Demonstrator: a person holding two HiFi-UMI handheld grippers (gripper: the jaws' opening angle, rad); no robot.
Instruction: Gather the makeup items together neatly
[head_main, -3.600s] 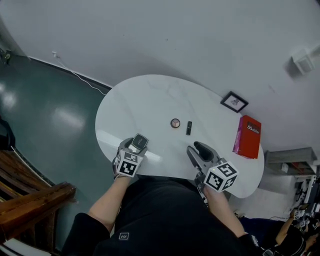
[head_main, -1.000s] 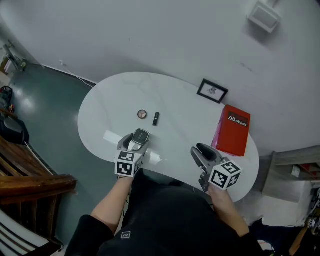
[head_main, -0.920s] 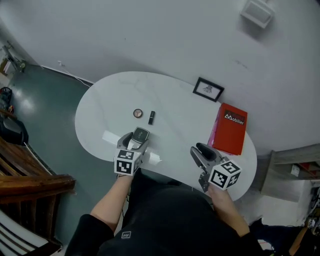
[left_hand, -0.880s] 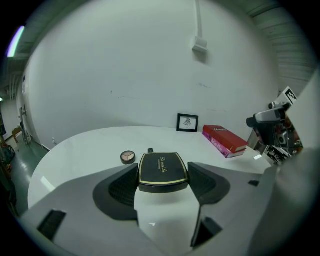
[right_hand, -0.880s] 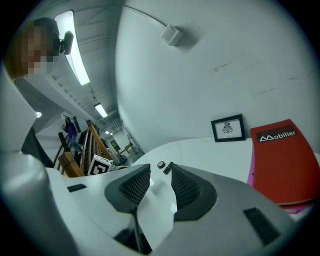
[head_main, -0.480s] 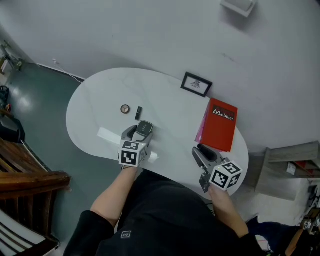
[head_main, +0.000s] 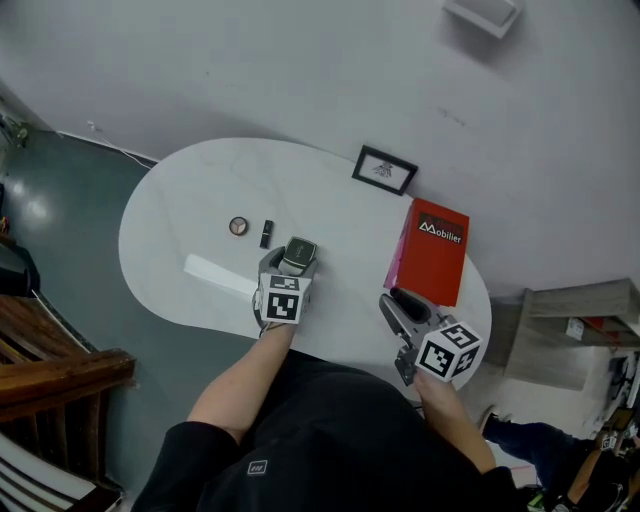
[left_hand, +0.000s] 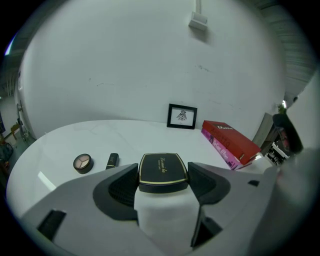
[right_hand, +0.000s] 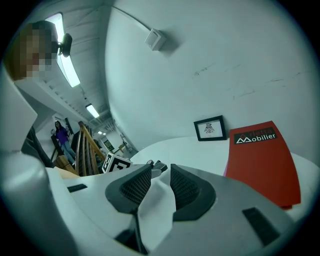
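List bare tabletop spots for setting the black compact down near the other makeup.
Bare: the strip between lipstick and the gripped compact; the wide middle bordered by lipstick, picture frame and red book; the table's left end beyond the round eyeshadow. Crowded only between eyeshadow and lipstick.

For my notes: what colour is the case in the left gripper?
Black case, gold edging; clearest in left gripper view.

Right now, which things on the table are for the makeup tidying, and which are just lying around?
For the job: black compact, round eyeshadow pot, lipstick tube.
Just lying about: red book, small framed picture.
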